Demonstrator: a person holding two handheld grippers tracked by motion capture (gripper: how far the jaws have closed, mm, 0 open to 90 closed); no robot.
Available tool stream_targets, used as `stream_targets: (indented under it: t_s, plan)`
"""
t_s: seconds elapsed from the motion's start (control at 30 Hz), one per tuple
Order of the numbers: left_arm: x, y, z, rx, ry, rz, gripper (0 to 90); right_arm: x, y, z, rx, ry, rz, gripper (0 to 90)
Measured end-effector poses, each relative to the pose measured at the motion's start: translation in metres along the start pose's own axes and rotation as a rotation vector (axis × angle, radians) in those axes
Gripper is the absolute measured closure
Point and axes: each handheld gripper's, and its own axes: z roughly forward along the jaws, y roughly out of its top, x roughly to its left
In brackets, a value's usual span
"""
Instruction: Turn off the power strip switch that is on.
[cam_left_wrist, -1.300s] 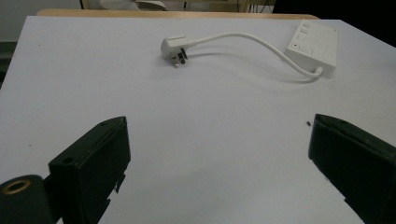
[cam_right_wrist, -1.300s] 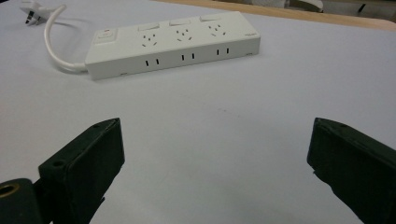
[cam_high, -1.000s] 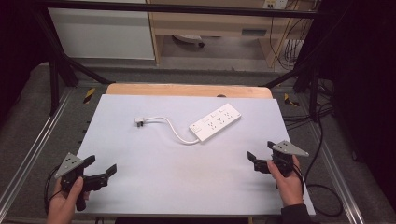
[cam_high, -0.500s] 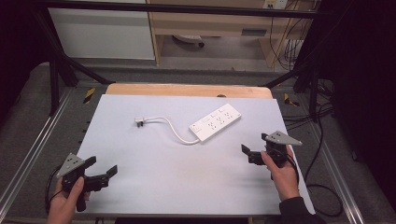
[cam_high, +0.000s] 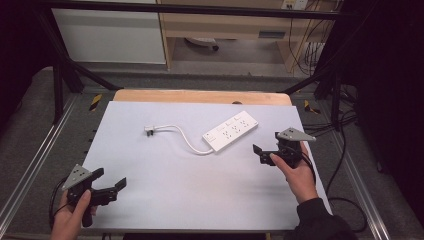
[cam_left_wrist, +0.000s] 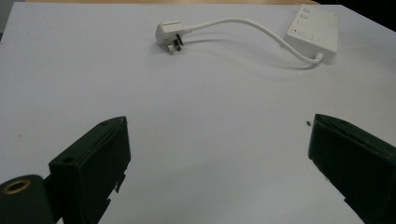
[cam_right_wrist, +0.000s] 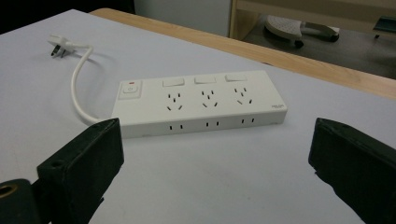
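With the white power strip lying near the desk's centre toward one o'clock, the right tongs, jaws wide and empty, are reaching for it, and next must straddle its body, while the left tongs hover wide at seven o'clock.

Lab: metal frame rig around table, loose cables, dark surround.

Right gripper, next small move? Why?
Probably ease the right gripper forward toward the power strip. Its jaws stand wide open with nothing between them, and the strip lies flat on the table just ahead, facing them and apart. The left gripper sits far off, also open.
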Motion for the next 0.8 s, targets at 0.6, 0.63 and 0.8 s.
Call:
stream_targets:
  t_s: [0.6,0.63,0.8]
  plan:
    - [-0.001,0.0,0.001,0.003,-0.007,0.005,5.6,-0.006,0.031,0.014,0.002,-0.024,-0.01,9.6]
    - [-0.001,0.0,0.0,0.004,-0.006,0.004,5.5,-0.007,0.032,0.014,0.003,-0.014,-0.003,12.0]
    - [-0.001,0.0,0.0,0.006,-0.009,0.007,5.5,-0.007,0.038,0.019,0.003,-0.009,-0.005,14.4]
